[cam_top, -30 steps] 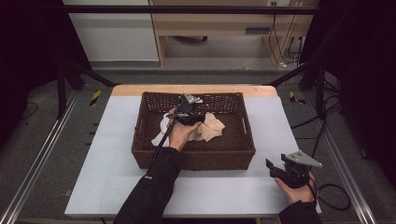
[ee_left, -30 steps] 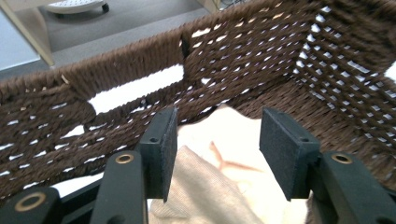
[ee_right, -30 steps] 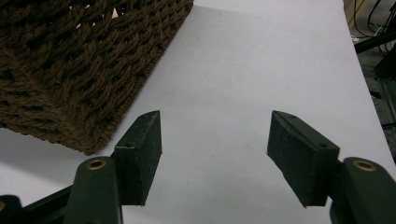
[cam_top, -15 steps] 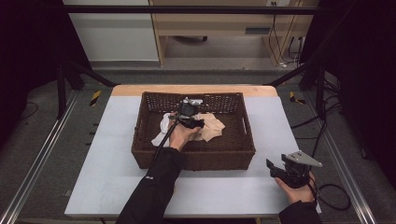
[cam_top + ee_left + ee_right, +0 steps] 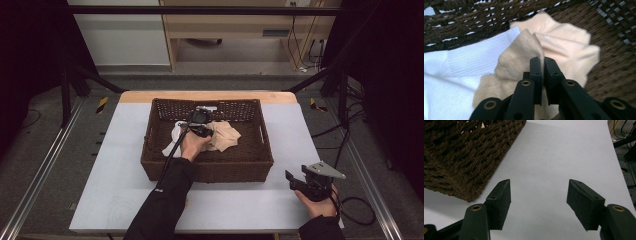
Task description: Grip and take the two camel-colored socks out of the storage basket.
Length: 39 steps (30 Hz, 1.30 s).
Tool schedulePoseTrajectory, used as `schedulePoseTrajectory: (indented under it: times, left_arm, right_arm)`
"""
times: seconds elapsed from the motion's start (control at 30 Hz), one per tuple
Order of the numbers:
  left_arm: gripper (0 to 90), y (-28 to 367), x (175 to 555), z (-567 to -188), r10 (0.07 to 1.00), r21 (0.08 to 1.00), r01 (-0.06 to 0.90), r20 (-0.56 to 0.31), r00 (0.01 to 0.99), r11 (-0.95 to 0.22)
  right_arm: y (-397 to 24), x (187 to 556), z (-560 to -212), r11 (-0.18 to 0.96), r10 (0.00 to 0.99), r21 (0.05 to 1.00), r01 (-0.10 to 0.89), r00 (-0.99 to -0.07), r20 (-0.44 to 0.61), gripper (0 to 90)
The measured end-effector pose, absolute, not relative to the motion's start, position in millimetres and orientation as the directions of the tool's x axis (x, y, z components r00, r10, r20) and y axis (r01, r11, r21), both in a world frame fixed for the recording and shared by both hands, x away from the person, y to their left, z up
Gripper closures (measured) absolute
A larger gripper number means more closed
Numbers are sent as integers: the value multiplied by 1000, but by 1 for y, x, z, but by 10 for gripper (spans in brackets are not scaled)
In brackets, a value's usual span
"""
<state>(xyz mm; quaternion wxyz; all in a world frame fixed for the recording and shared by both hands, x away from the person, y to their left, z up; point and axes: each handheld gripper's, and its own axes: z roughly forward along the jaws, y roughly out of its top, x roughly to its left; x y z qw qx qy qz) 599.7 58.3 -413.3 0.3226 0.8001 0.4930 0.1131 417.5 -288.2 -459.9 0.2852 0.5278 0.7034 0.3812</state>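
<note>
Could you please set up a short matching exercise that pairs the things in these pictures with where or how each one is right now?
Things:
1. left gripper
2. right gripper
3. white cloth
4. basket

States or places:
A. jaws wide apart above the bare table
B. brown and woven, in the middle of the table
C. jaws pinched on a fold of the tan cloth
D. lying in the basket, partly under the tan cloth

Pairs: 1-C, 2-A, 3-D, 4-B
</note>
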Motion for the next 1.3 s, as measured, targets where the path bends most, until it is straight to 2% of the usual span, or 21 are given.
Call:
schedulePoseTrajectory:
  times: [0.2,0.37,0.57,0.83,1.3]
  left_arm:
    - [861,61,589,-397,839,710,630,-104,534,-313]
    - [861,74,572,-368,815,818,516,-107,570,-254]
    - [861,85,553,-344,800,882,418,-87,594,-215]
    - [860,103,524,-319,770,928,318,-58,636,-193]
    - [860,137,469,-298,717,967,211,-48,696,-141]
  right_arm:
    - [-288,417,-459,156,959,838,523,-282,-2,361]
    - [-288,417,-460,153,960,837,525,-280,0,361]
    - [-289,417,-459,160,959,843,514,-283,-9,362]
    - [-289,417,-459,159,959,843,514,-282,-9,367]
    - [-289,417,-460,156,960,839,522,-279,-5,369]
